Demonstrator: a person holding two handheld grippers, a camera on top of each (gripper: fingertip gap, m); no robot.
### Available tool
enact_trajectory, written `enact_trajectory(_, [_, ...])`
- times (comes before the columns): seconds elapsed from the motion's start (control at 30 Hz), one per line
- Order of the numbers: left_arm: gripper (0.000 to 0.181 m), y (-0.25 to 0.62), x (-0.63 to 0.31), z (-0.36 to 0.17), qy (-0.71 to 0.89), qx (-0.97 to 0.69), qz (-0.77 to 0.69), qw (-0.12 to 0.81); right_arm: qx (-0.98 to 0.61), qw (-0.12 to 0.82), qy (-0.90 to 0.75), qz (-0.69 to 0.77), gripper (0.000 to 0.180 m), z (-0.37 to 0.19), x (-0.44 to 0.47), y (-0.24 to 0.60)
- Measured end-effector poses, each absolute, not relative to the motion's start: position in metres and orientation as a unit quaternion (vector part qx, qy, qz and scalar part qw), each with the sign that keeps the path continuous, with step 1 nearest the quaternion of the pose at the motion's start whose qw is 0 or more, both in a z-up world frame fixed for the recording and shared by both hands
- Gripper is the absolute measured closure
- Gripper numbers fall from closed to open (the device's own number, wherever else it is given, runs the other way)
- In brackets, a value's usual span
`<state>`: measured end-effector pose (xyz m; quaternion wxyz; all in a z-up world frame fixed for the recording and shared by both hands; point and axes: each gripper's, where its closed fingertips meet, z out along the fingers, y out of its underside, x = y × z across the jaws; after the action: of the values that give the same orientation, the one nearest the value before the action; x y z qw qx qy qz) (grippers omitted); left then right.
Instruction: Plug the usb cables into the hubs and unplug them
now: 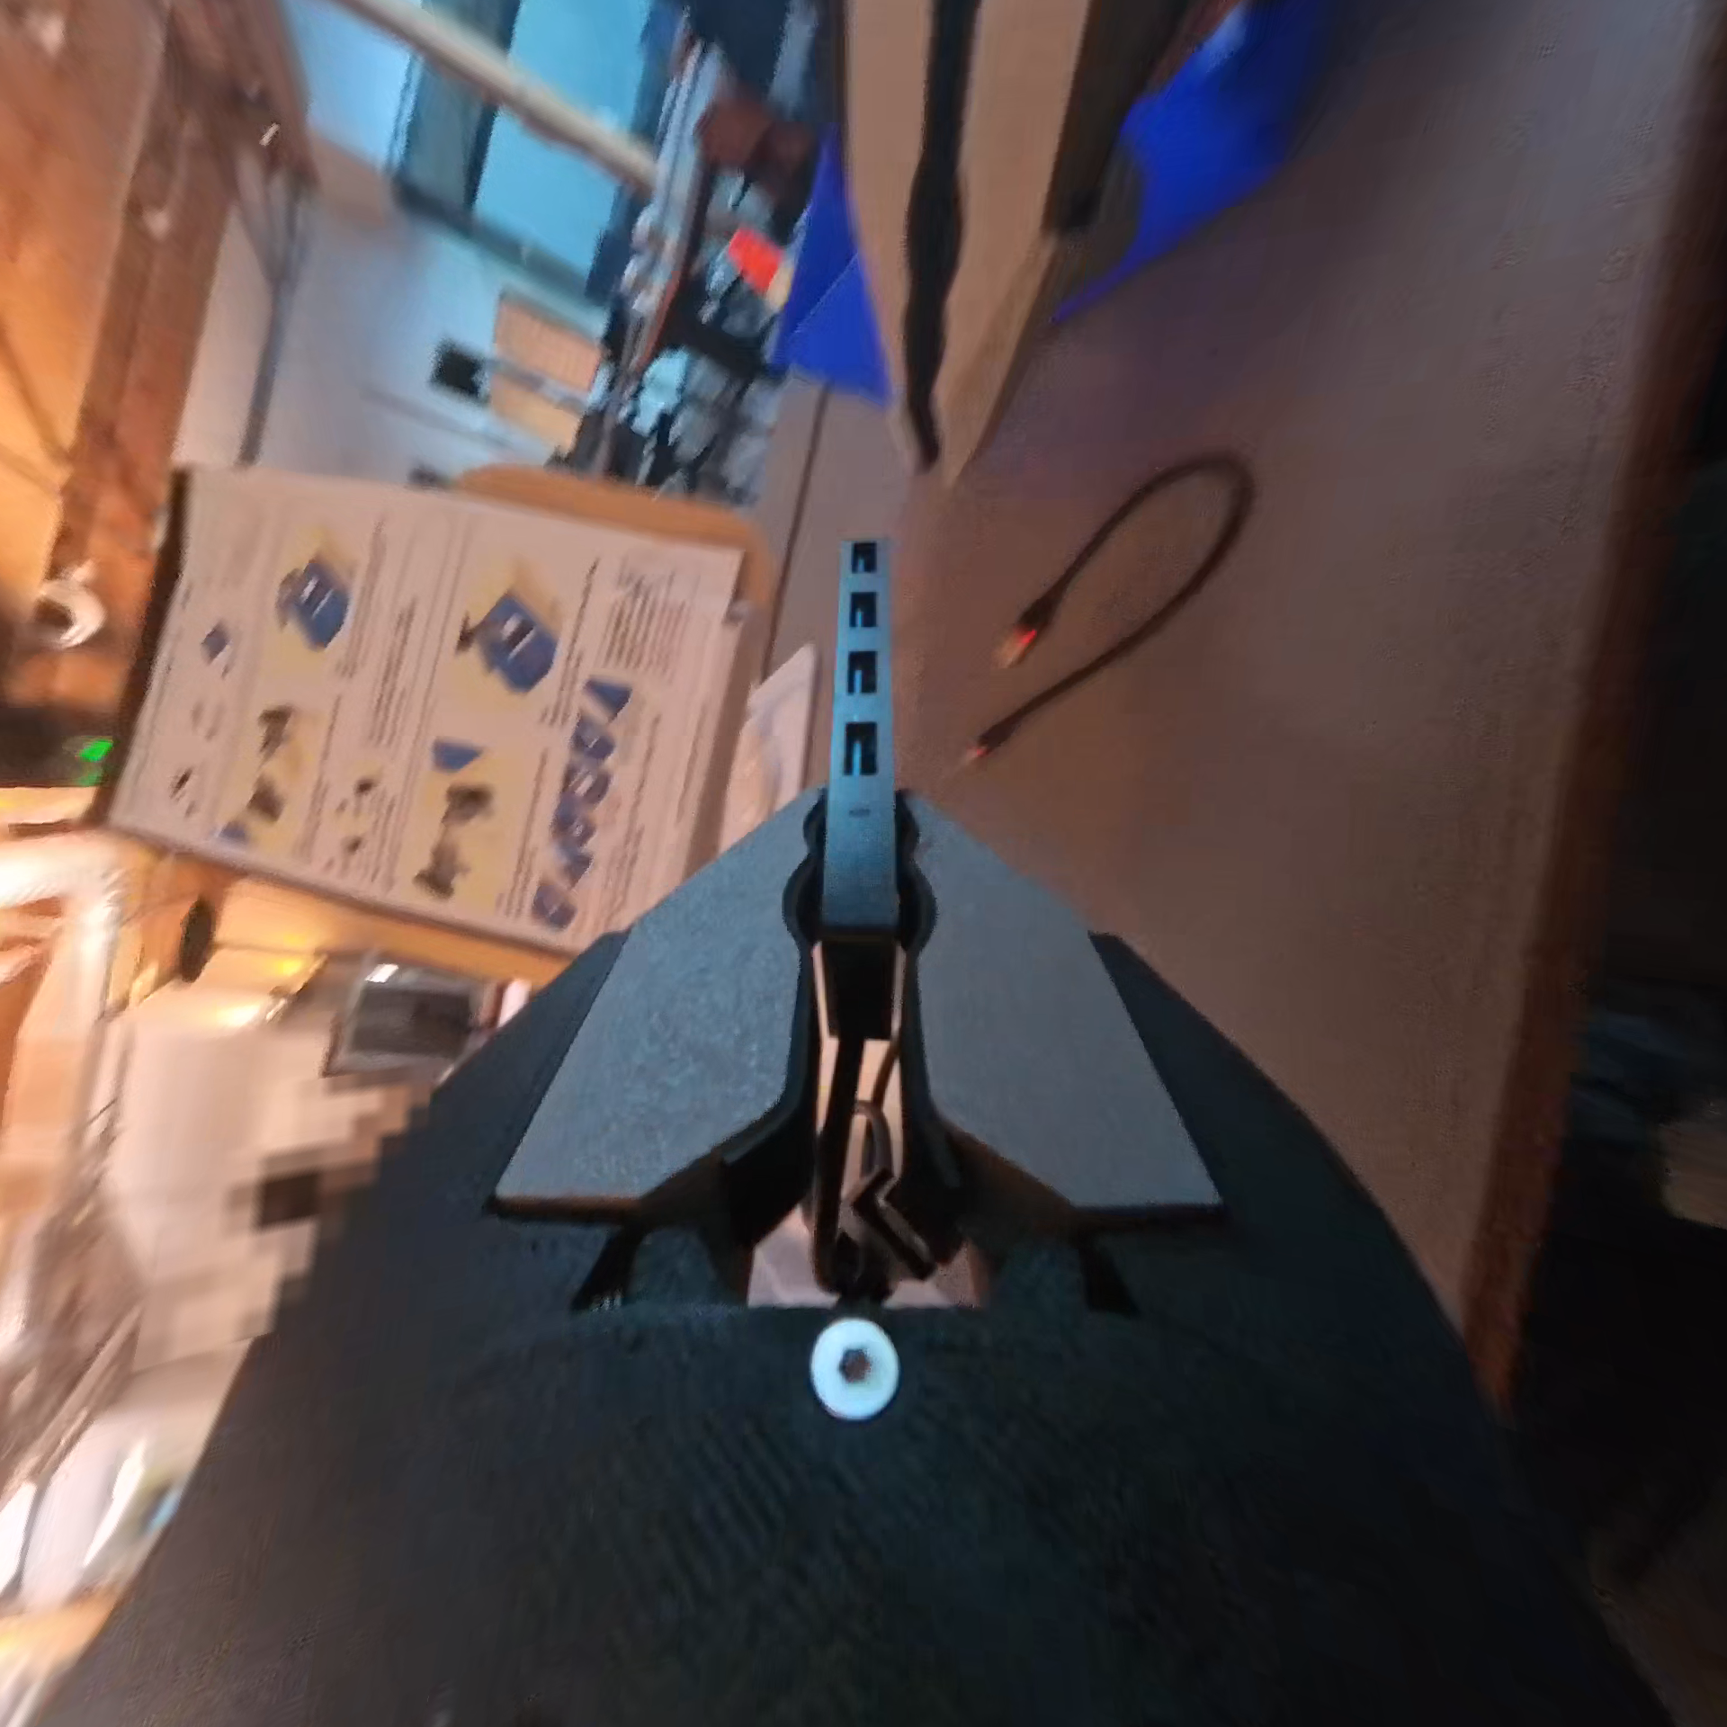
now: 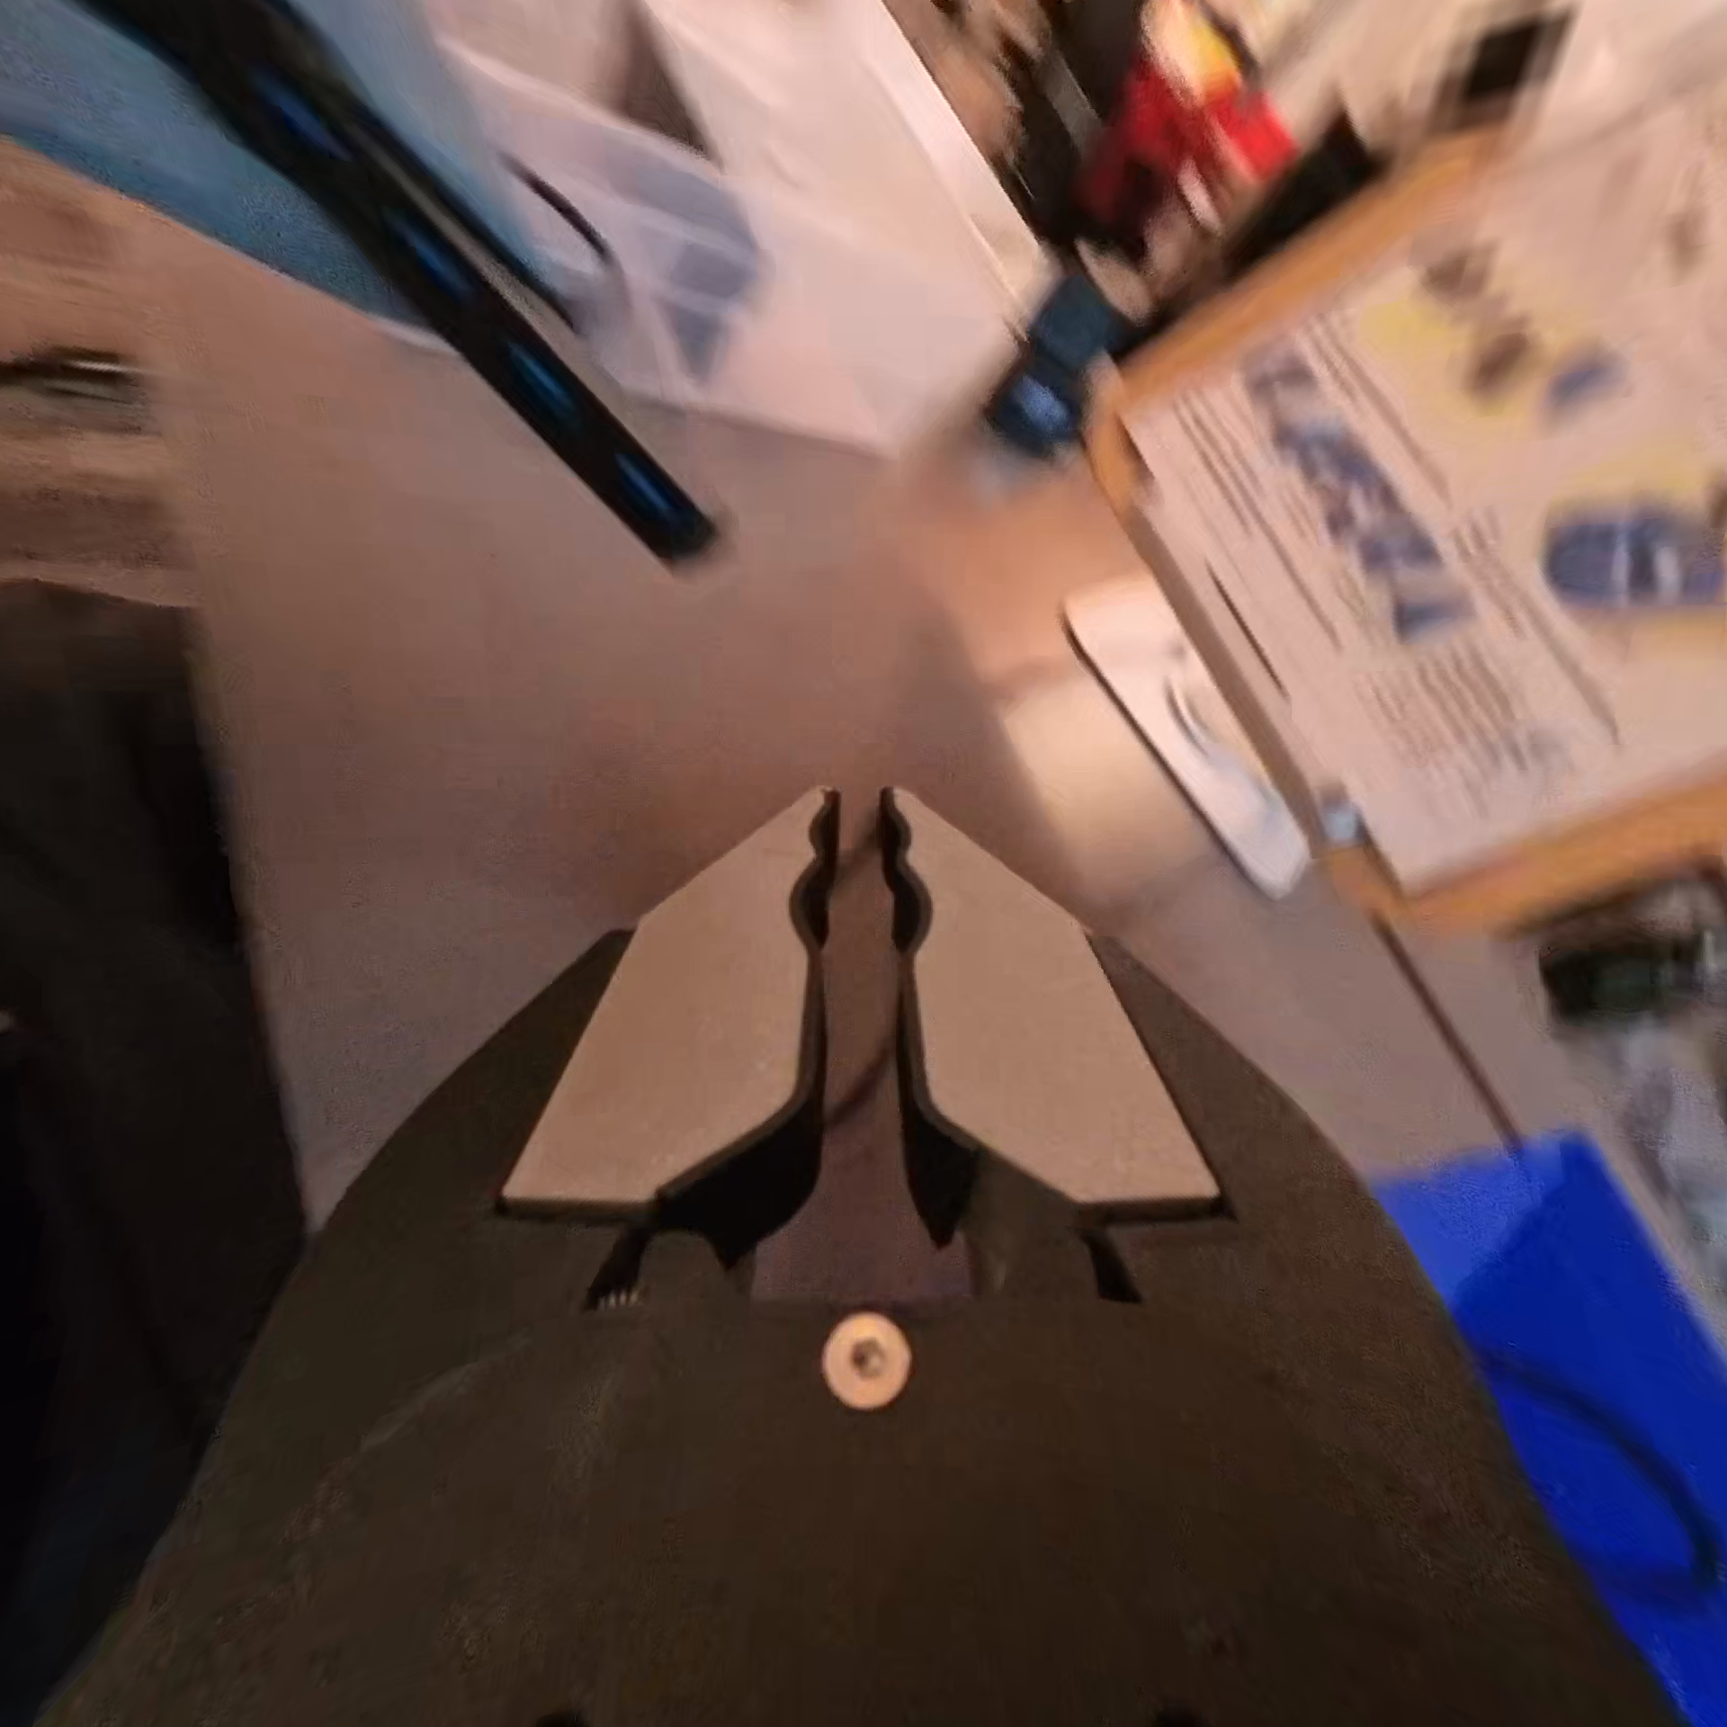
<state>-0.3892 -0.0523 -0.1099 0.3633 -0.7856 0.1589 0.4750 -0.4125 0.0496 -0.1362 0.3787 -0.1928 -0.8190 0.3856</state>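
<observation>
My left gripper [image 1: 864, 806] is shut on a slim black USB hub [image 1: 866, 673]. The hub sticks out forward past the fingertips, held off the table, with a row of several ports facing the camera. Its own lead hangs back between the fingers. A short dark USB cable [image 1: 1154, 598] with red-tipped plugs lies in a loop on the brown table [image 1: 1308, 888], to the right of the hub. My right gripper [image 2: 860, 794] is empty, with only a narrow gap between its jaws. It hovers over the table [image 2: 561, 748]. A blurred black hub with blue ports [image 2: 523, 364] shows at the upper left of the right wrist view.
A cardboard box with a printed sheet [image 1: 421, 701] stands at the table's edge and shows in the right wrist view [image 2: 1402, 561]. A blue bin [image 1: 1215, 168] sits nearby, also seen in the right wrist view [image 2: 1570, 1355]. A white flat packet [image 2: 1187, 738] lies by the box. There is about 11 centimetres between the tips of the two grippers.
</observation>
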Motion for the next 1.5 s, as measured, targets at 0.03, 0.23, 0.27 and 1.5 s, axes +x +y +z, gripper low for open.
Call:
enact_trajectory(0.03, [0.172,-0.055,-0.404,-0.112,0.14,-0.781,0.5,0.347,-0.248,0.366,-0.813,0.38,0.174,-0.144,-0.423,0.064])
enact_trajectory(0.23, [0.172,-0.054,-0.46,-0.141,0.085,-0.745,0.604,0.27,-0.411,0.316,-0.775,0.361,0.155,-0.193,-0.458,0.092])
enact_trajectory(0.27, [0.173,-0.053,-0.464,-0.143,0.085,-0.736,0.618,0.263,-0.415,0.327,-0.775,0.348,0.152,-0.2,-0.463,0.094])
enact_trajectory(1.5, [0.173,-0.07,-0.497,-0.183,0.091,-0.694,0.694,0.171,-0.054,0.245,-0.735,0.63,0.169,-0.133,-0.393,-0.023])
